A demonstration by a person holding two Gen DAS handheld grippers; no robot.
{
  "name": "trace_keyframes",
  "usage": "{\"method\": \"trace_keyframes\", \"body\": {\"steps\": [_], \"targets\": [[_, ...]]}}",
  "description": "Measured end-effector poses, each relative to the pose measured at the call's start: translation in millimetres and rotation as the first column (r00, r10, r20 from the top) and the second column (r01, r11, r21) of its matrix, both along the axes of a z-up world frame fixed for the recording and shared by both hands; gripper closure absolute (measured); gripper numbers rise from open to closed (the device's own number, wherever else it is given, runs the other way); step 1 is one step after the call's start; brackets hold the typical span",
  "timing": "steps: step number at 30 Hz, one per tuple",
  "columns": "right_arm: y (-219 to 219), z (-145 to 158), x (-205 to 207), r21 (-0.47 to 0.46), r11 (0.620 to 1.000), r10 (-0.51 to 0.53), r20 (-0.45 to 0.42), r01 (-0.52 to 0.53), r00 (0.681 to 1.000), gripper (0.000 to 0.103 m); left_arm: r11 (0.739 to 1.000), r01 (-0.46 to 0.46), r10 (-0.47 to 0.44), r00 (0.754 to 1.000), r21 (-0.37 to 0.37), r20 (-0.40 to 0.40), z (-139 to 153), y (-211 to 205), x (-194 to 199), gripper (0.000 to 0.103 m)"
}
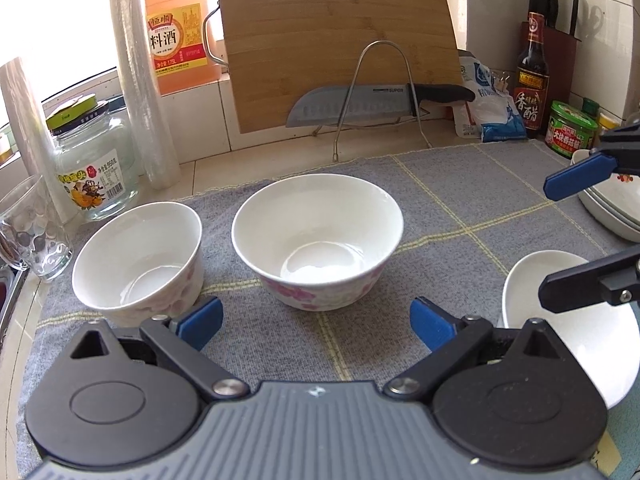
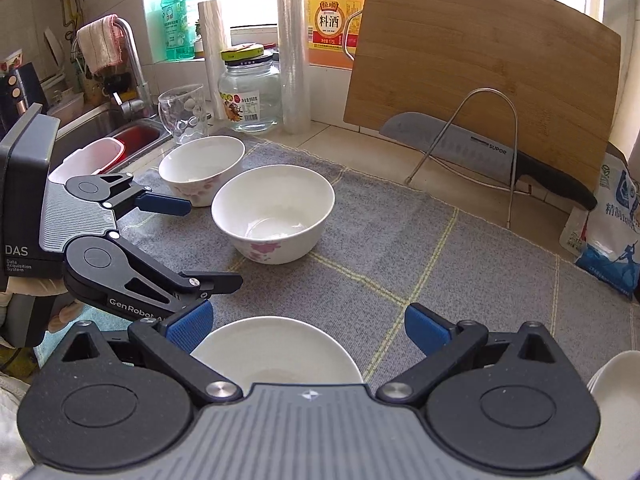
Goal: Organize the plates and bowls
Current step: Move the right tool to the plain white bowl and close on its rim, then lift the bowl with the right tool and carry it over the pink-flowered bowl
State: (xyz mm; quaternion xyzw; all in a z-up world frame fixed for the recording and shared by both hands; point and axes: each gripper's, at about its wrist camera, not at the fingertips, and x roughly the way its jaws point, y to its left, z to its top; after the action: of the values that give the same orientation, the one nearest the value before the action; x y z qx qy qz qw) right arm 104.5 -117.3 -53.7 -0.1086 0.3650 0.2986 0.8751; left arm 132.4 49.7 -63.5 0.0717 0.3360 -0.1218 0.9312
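Grey cloth (image 1: 460, 216) w/ pale yellow grid lines. Two white bowls, pink flower print outside: nearer bowl (image 1: 318, 240), far bowl (image 1: 140, 256). Plain white plate (image 2: 276, 352); stacked plates (image 1: 612, 204) white, maybe a small red motif, edge of view too cut off to tell. Gripper pads (image 1: 200, 322) blue, arms black, body grey ribbed. Cutting board (image 1: 340, 40) tan bamboo. Knife (image 1: 360, 106) grey blade, black handle. Orange bottle (image 1: 178, 24) w/ red-yellow label

Bare grey cloth (image 2: 400, 264) lay open right of the two bowls. The wide bowl (image 1: 316, 240) and narrow bowl (image 1: 140, 264) stood close together. A knife rack (image 1: 376, 96) blocked the back.
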Motion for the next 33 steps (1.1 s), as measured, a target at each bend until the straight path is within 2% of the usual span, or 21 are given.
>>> {"method": "trace_keyframes", "body": {"steps": [6, 17, 23, 33], "targets": [[23, 4, 35, -0.013, 0.997, 0.08, -0.01, -0.081, 0.997, 0.0, 1.0, -0.009, 0.009, 1.0, 0.016, 0.015, -3, -3, 12, 0.004], [55, -1, 88, -0.024, 0.98, 0.198, -0.048, -0.199, 0.979, 0.0, 1.0, -0.001, 0.001, 1.0, -0.013, 0.017, -3, -3, 22, 0.004], [68, -9, 110, -0.016, 0.975, 0.22, -0.095, -0.223, 0.971, 0.001, 1.0, 0.008, -0.007, 1.0, -0.025, 0.024, -2, -3, 23, 0.005], [78, -18, 127, -0.002, 0.972, 0.23, -0.141, -0.233, 0.963, 0.008, 0.999, 0.014, -0.014, 1.0, -0.039, 0.012, -5, -2, 29, 0.008]]}}
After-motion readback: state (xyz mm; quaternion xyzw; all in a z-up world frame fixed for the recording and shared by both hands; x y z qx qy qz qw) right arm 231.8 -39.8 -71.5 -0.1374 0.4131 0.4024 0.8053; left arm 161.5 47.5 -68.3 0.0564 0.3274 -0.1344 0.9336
